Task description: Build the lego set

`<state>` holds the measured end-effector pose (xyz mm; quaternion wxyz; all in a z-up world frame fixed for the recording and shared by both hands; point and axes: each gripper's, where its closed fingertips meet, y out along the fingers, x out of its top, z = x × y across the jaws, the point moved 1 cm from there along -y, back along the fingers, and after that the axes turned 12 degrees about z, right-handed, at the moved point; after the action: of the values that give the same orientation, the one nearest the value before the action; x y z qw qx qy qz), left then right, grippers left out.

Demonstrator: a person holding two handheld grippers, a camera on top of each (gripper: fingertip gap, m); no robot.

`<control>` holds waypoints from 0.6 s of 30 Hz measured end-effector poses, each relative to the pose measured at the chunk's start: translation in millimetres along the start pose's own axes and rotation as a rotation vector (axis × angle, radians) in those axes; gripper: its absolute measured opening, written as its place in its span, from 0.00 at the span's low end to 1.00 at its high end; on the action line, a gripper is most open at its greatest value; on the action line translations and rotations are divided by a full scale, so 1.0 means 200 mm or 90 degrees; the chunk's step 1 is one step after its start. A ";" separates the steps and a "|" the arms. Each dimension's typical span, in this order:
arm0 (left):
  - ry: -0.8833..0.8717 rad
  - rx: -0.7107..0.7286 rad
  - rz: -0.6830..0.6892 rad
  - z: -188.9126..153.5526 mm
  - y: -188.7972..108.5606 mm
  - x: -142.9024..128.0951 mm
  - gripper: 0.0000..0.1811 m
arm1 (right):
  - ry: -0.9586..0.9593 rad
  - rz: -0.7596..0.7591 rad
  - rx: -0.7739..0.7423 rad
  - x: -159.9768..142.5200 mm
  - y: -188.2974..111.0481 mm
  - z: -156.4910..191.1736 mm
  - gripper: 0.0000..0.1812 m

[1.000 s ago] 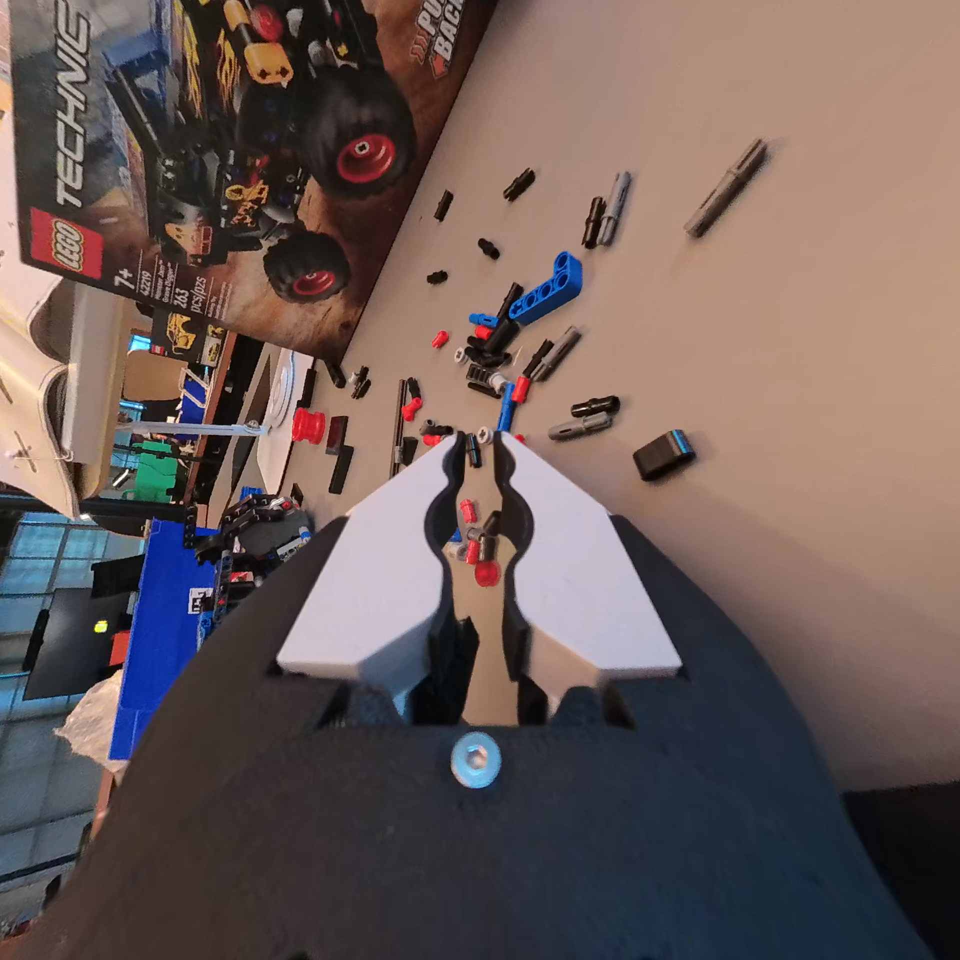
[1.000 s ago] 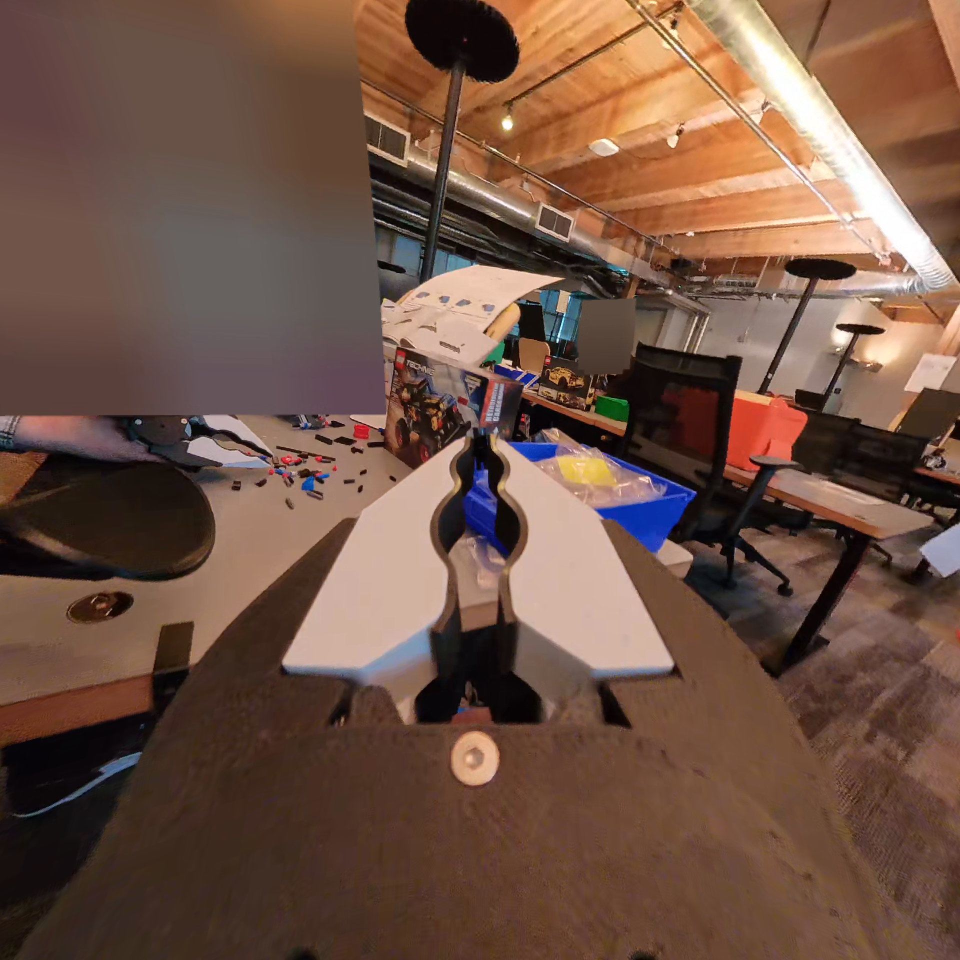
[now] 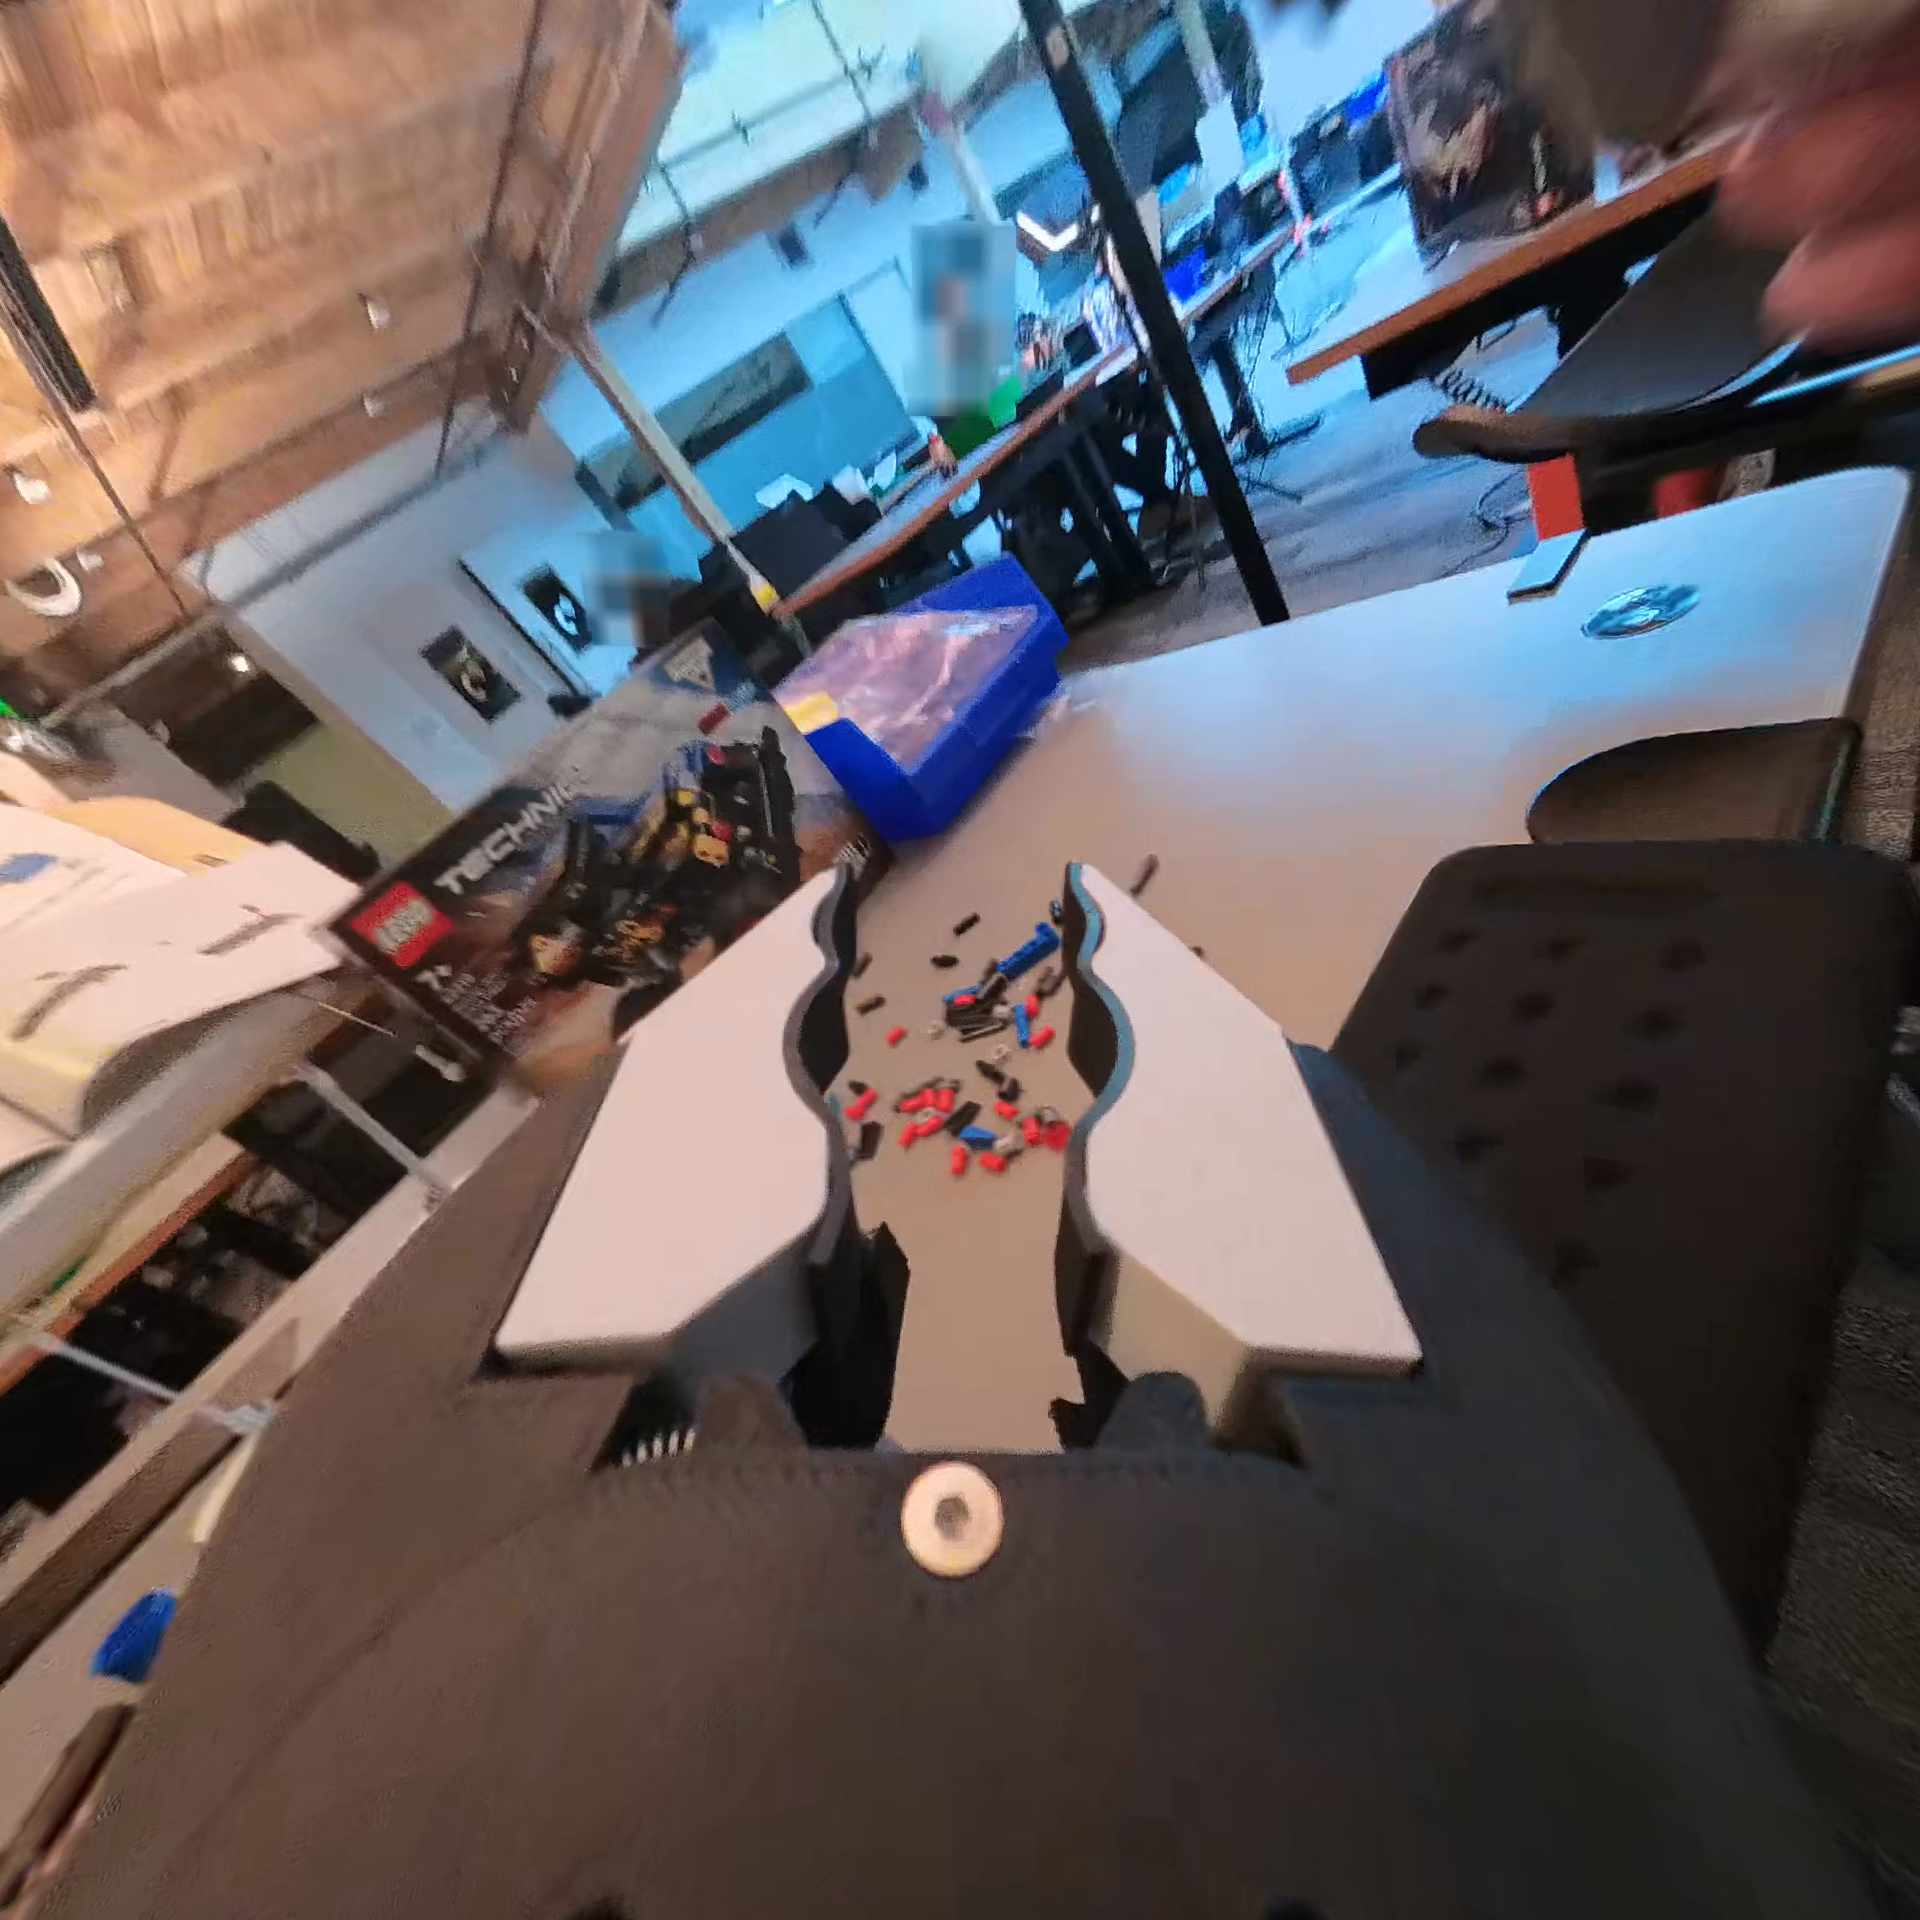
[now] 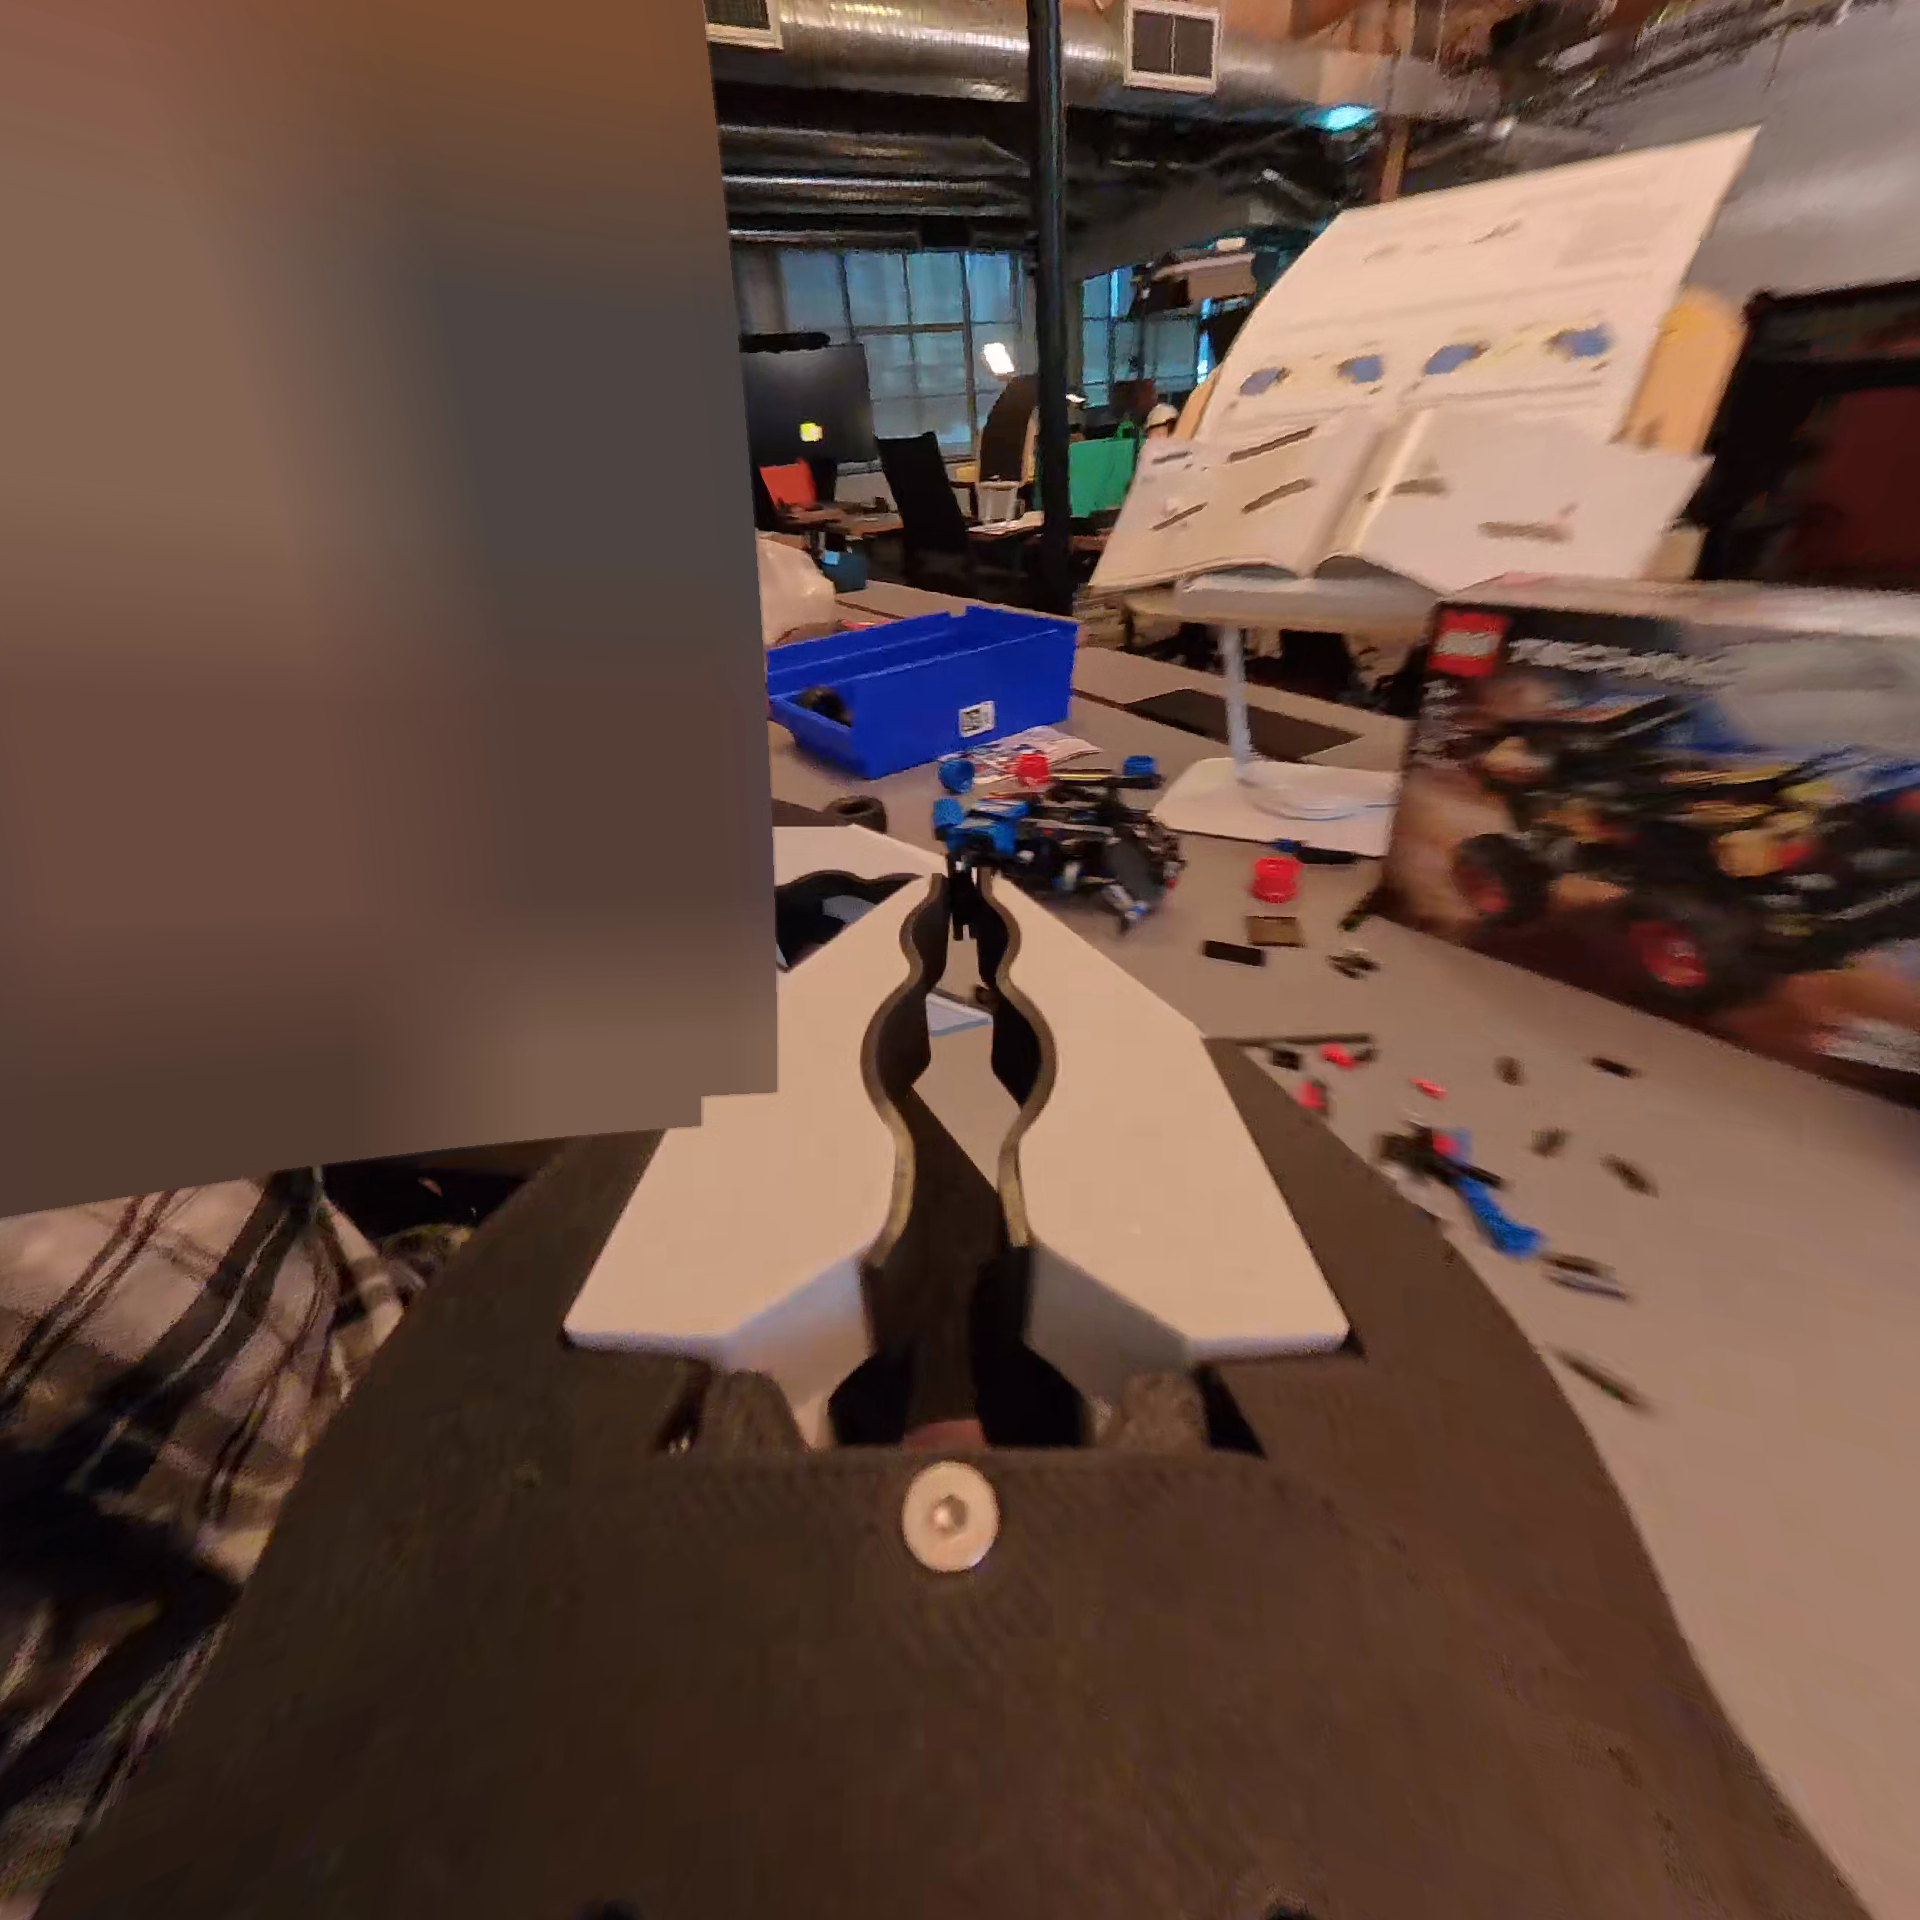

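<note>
Left wrist view is showing the left gripper (image 3: 961,894) with its fingers spread wide and nothing between them. It is hanging above and short of the loose pieces (image 3: 961,1081), a scatter of red, blue and black pins lying on the grey table (image 3: 1403,717). Seen through the gap between the fingers, the scatter is lying straight ahead and lower down. A blue beam (image 3: 1023,951) at its far side is lying with its long axis slanted away to the right.

Right wrist view is showing the right gripper (image 4: 964,899) with its fingers drawn nearly together on a thin black piece (image 4: 966,902) at the tips. The half-built model (image 4: 1060,836), black with blue parts, is sitting just beyond those tips, in line with the fingers. The set's box (image 4: 1662,821) is standing to the right, with the same scatter on the table before it.

Judgement: the right gripper is the nearer to the model, and a short forward advance is likely bringing the piece to it.
</note>
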<state>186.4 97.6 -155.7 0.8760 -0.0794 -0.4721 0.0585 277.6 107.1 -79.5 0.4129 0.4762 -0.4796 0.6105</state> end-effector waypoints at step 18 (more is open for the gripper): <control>-0.018 0.033 -0.007 0.59 -0.38 -0.39 0.09 | 0.178 0.036 0.174 -0.05 1.24 0.20 0.01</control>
<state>45.8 18.8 -141.0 0.8715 -0.0532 -0.4829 0.0672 48.0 18.8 -132.7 0.3895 0.4244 -0.3434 0.7418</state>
